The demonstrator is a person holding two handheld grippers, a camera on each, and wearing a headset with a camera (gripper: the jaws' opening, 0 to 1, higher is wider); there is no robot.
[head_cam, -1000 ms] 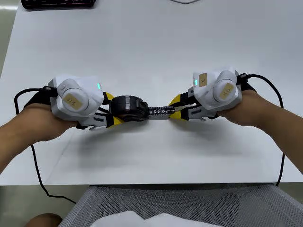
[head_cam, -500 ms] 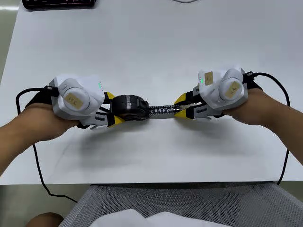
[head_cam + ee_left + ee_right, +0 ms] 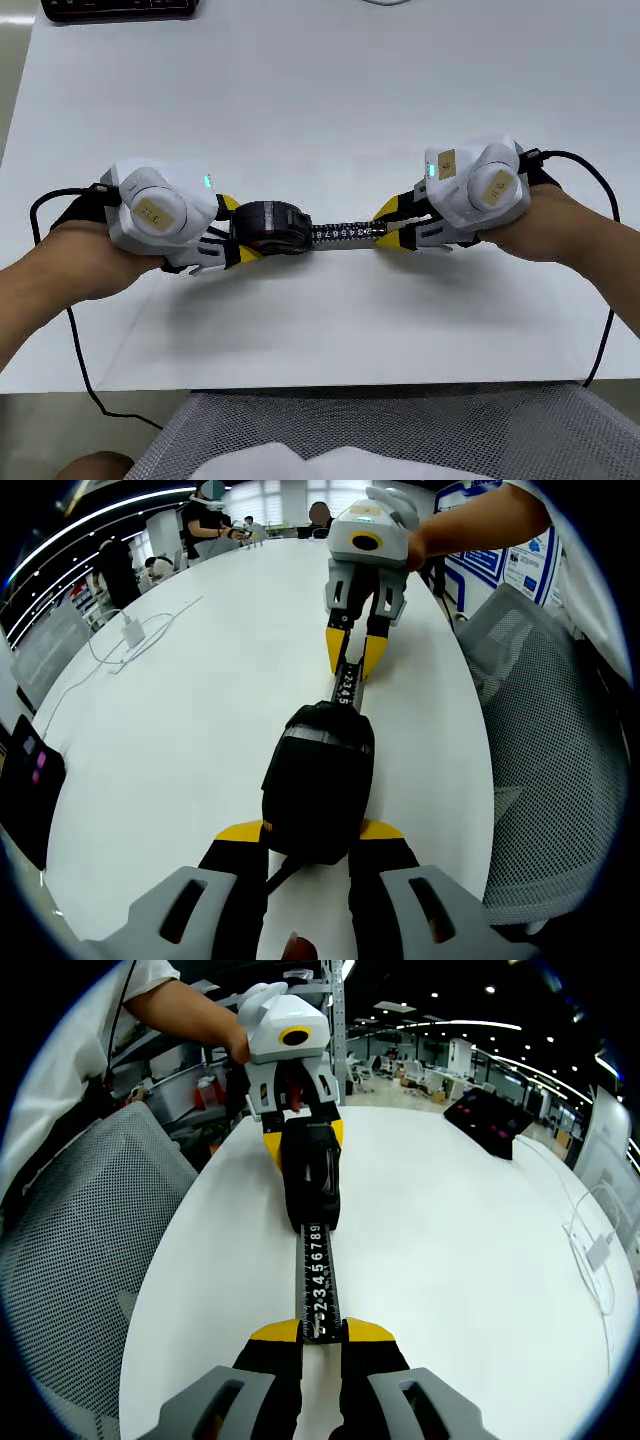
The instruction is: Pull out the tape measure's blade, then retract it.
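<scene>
At the left of the head view, the left hand (image 3: 85, 255) wraps its gripper from behind, with the forearm coming in from the lower left edge and the wrist held roughly level. The left claw (image 3: 238, 230) points toward the right of the frame. It is clamped on the black case of the tape measure (image 3: 272, 226), one yellow tip above the case and one below it. The case sits left of centre, low over the white worktop (image 3: 320, 100). From this angle I cannot tell whether it rests on the surface or is held just clear of it.

From the right-hand end of the case the blade (image 3: 345, 233) runs out straight toward the right, its long axis lying across the frame and close to level. In the right gripper view, printed digits up to 9 show along the drawn-out stretch, counting up from the near claw toward the case.

Right of centre, the right claw (image 3: 386, 226) points left, facing the other one, and is pinched shut on the blade's free end between its yellow tips. The right hand (image 3: 545, 225) grips that gripper from behind, and its forearm slants down to the right edge of the frame.
</scene>
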